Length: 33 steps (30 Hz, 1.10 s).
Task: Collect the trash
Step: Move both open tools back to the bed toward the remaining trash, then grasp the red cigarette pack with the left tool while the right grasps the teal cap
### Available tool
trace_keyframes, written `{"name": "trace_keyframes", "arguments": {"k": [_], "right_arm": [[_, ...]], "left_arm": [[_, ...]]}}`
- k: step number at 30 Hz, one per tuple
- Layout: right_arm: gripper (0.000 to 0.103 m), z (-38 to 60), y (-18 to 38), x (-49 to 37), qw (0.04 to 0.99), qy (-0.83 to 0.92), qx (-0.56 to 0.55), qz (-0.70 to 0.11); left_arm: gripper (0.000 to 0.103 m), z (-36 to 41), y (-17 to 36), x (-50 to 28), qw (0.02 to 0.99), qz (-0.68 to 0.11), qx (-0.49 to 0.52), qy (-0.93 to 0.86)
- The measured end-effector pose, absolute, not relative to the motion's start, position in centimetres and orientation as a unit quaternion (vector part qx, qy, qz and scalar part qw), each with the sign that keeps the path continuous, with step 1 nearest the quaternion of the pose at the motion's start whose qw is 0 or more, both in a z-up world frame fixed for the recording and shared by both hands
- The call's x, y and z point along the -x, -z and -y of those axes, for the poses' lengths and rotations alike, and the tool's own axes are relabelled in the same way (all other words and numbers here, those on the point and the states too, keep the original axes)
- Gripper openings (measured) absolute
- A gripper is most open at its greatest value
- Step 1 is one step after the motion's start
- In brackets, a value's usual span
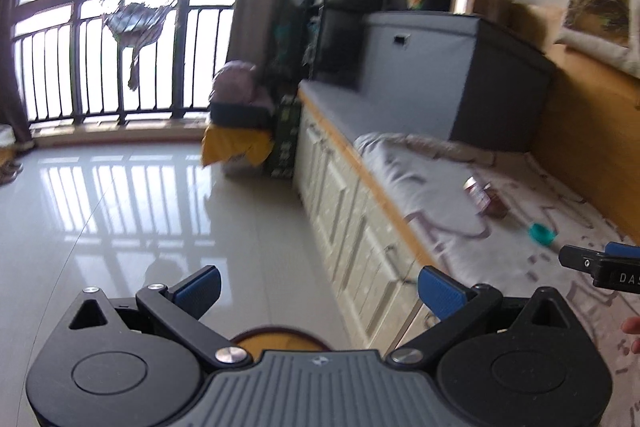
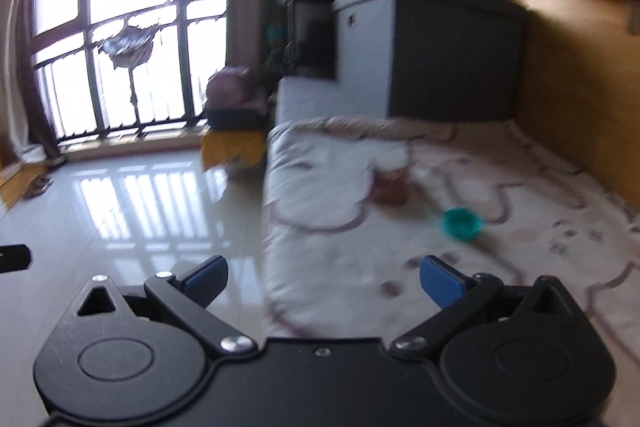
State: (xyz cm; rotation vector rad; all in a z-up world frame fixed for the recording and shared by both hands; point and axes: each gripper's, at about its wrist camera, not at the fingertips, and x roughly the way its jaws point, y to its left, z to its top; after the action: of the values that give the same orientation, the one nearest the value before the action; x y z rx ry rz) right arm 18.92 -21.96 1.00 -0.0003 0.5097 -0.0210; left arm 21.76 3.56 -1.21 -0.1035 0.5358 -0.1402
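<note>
Lying on the blanket point(image 2: 520, 227): teal cup point(image 2: 462, 223) (blurred), jar point(image 1: 480, 195).

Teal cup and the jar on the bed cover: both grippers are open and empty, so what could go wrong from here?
1. The jar lies tipped on the soft, wrinkled bed cover; a nudge may roll it.
2. The teal cup is small and low, so the right gripper could pinch fabric with it.
3. Both views are motion-blurred, so aim may be off; the left gripper points mostly at floor.
</note>
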Motion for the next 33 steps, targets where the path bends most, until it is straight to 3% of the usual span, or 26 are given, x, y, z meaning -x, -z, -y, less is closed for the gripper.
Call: {"name": "trace_keyframes", "arguments": {"k": [12,24,33], "right_arm": [[0.103,31.5,0.4,-21.0,0.971,0.118,-0.056,-0.202],[0.103,36.4,6.5,-28.8,0.955,0.154,-0.076,-0.24],[0.099,36.2,7.3,-33.4,0.956,0.093,-0.06,-0.271]], "left_arm": [[0.103,6.6,0.4,-25.9,0.957,-0.239,0.028,0.161],[0.103,15.8,2.9,-33.9,0.939,-0.259,0.016,0.228],[0.103,21.1,4.0,-41.5,0.926,-0.285,-0.001,0.248]]}}
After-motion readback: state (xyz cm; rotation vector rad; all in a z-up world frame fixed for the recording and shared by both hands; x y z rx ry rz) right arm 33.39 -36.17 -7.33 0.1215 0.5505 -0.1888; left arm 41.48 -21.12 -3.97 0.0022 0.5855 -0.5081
